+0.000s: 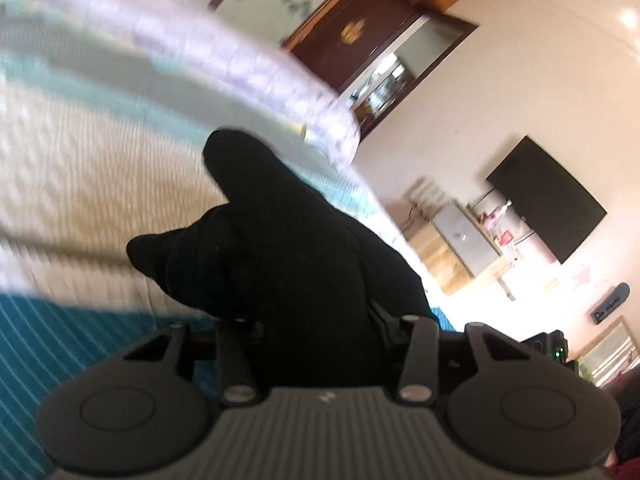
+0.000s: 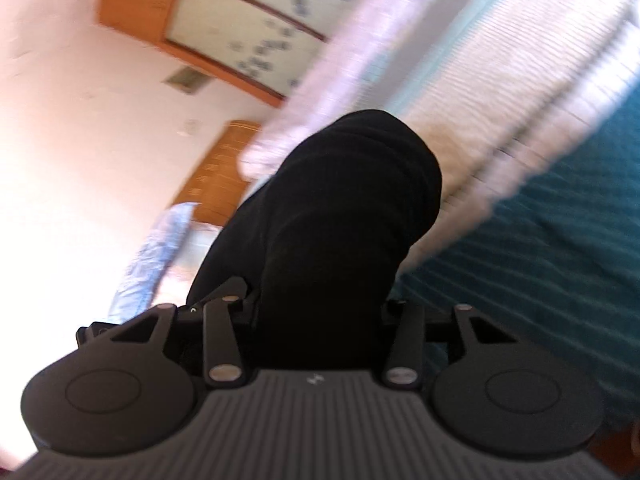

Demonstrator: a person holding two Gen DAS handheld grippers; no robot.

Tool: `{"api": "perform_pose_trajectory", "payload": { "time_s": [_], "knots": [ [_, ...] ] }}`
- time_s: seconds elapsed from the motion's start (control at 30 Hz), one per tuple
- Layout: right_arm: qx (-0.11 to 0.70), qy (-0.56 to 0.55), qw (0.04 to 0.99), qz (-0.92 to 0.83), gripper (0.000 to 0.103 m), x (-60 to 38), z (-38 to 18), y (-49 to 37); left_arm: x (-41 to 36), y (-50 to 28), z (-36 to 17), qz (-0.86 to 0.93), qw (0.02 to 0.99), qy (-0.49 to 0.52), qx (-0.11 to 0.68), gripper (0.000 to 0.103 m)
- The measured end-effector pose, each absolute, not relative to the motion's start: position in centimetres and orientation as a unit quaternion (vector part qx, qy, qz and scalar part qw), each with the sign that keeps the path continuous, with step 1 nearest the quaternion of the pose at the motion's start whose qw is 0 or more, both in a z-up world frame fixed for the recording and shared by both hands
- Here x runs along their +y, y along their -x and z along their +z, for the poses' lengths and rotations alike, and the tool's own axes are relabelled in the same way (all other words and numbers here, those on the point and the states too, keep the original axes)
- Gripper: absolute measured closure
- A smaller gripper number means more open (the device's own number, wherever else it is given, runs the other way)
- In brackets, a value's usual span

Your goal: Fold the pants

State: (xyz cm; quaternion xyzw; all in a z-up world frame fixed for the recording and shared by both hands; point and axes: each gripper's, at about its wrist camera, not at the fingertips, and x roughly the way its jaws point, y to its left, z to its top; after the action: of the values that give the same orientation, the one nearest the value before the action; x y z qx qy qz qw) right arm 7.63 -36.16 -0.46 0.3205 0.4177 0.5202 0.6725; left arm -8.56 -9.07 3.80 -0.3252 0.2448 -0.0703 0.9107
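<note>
Black pants (image 1: 272, 248) are bunched over my left gripper (image 1: 316, 320), which is shut on the fabric; the fingertips are hidden under the cloth. The pants hang lifted above the bed. In the right wrist view the same black pants (image 2: 344, 216) drape over my right gripper (image 2: 320, 312), which is also shut on the cloth with its fingertips hidden. Both views are tilted and blurred by motion.
A bed with a white and teal striped cover (image 1: 80, 184) lies below; it also shows in the right wrist view (image 2: 540, 240). A wall-mounted TV (image 1: 548, 200), a shelf with clutter (image 1: 460, 244) and a dark wood cabinet (image 1: 360, 28) stand beyond. A wooden window frame (image 2: 240, 20) is at the far left.
</note>
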Motion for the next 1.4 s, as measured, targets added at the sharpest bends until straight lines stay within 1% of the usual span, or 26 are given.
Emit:
{"api": "perform_pose_trajectory", "payload": {
  "time_s": [0.03,0.1,0.17,0.2,0.23,0.27,0.3,0.37,0.53,0.73,1.4],
  "knots": [
    [0.414,-0.309,0.676,0.525,0.055,-35.5,-0.3,-7.6,-8.8,8.9,4.0,-0.064,0.912,0.321,0.246,0.061],
    [0.432,-0.288,0.681,0.517,0.054,-34.2,-1.3,-7.7,-8.5,9.1,3.2,-0.047,0.909,0.319,0.263,0.061],
    [0.478,-0.265,0.683,0.485,0.054,-33.1,-3.7,-7.9,-8.3,8.5,0.6,-0.028,0.894,0.335,0.297,0.061],
    [0.511,-0.256,0.68,0.459,0.051,-32.8,-5.2,-7.8,-8.2,8.1,-1.2,-0.017,0.881,0.346,0.323,0.06],
    [0.525,-0.268,0.673,0.446,0.052,-33.0,-6.4,-7.7,-8.1,7.8,-3.1,-0.003,0.868,0.357,0.345,0.055],
    [0.517,-0.283,0.67,0.452,0.051,-33.5,-6.5,-7.7,-7.8,8.2,-4.5,0.006,0.859,0.383,0.34,0.036],
    [0.518,-0.278,0.669,0.455,0.051,-33.5,-6.3,-7.8,-7.3,8.7,-5.4,0.004,0.847,0.423,0.322,0.034],
    [0.52,-0.277,0.669,0.453,0.05,-33.5,-6.2,-8.0,-6.6,9.0,-5.9,0.003,0.836,0.456,0.306,0.034],
    [0.515,-0.28,0.671,0.454,0.047,-34.0,-6.0,-7.3,-7.1,8.1,-5.6,0.0,0.842,0.44,0.314,0.033],
    [0.514,-0.281,0.671,0.455,0.047,-33.9,-6.7,-7.4,-6.4,8.1,-5.7,-0.004,0.843,0.437,0.312,0.033],
    [0.513,-0.281,0.673,0.454,0.047,-33.8,-6.5,-7.3,-7.3,8.9,-5.4,-0.009,0.851,0.419,0.318,0.031]
  ]
}}
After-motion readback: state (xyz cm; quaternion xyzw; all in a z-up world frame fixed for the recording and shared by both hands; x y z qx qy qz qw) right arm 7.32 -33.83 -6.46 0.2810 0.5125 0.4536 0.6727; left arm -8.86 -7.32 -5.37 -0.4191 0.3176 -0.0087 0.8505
